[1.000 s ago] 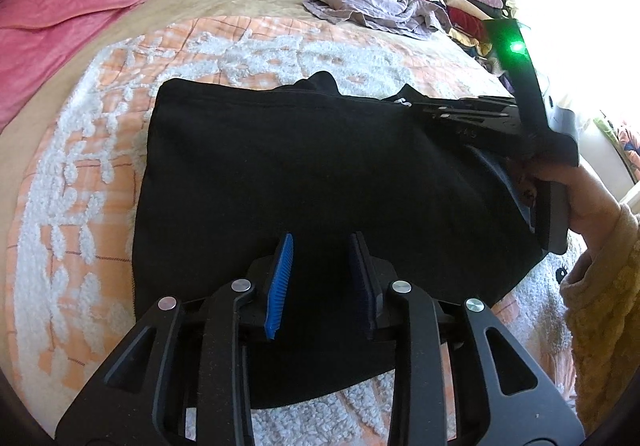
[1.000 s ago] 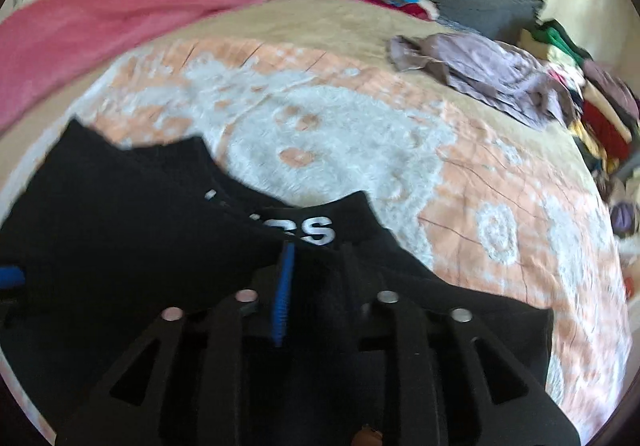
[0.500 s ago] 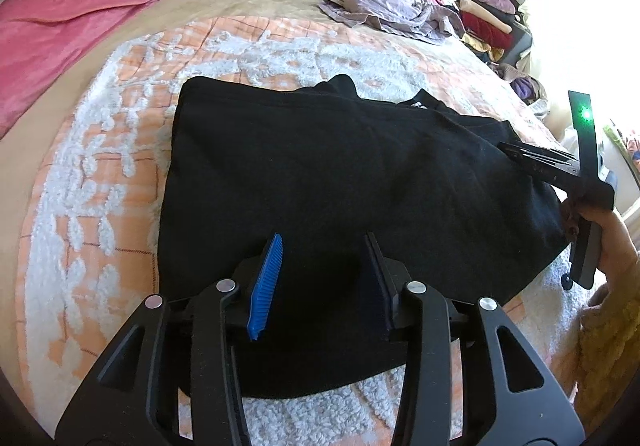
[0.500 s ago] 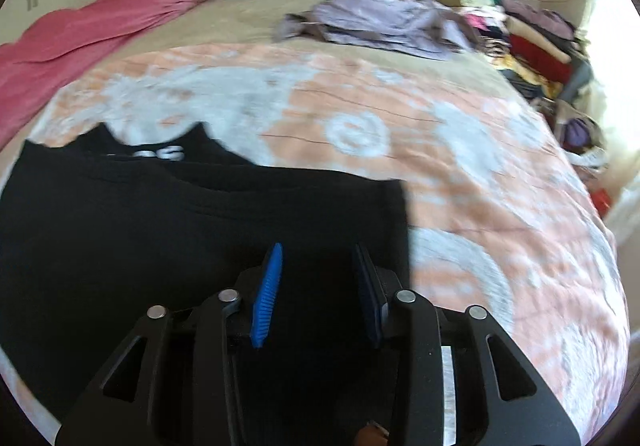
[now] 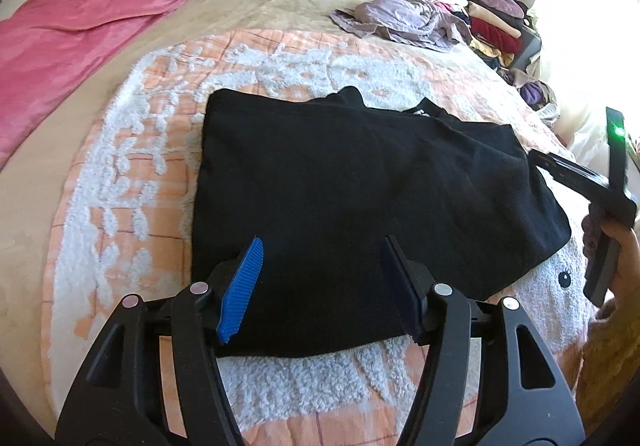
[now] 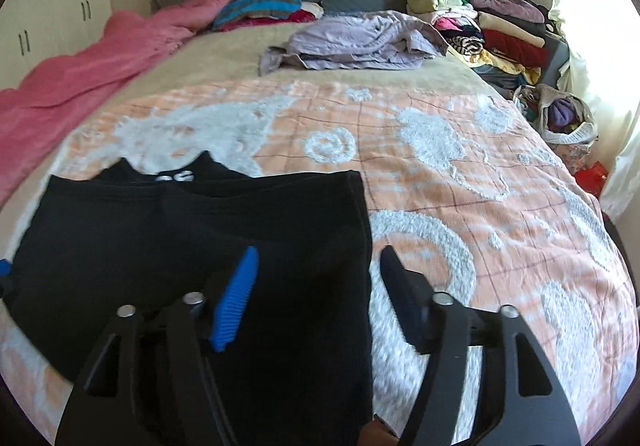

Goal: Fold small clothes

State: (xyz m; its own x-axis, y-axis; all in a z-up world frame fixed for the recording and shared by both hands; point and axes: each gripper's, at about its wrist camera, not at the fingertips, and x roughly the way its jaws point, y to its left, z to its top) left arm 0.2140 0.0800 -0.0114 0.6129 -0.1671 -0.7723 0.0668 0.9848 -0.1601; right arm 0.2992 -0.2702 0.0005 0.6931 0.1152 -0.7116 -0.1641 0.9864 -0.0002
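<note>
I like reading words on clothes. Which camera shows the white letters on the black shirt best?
The right wrist view: the white letters on the black shirt face it near the collar, though they are blurry and cut off. In the left wrist view they are just a tiny white speck at the shirt's far edge.

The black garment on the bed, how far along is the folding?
Partly done. The black garment lies doubled over in a rough rectangle on the patterned blanket, its neck edge with white lettering peeking from beneath. Nothing is in hand: the left hand-held gripper and right hand-held gripper are both open above it. Left: probably another fold, then the crumpled lilac clothes.
</note>
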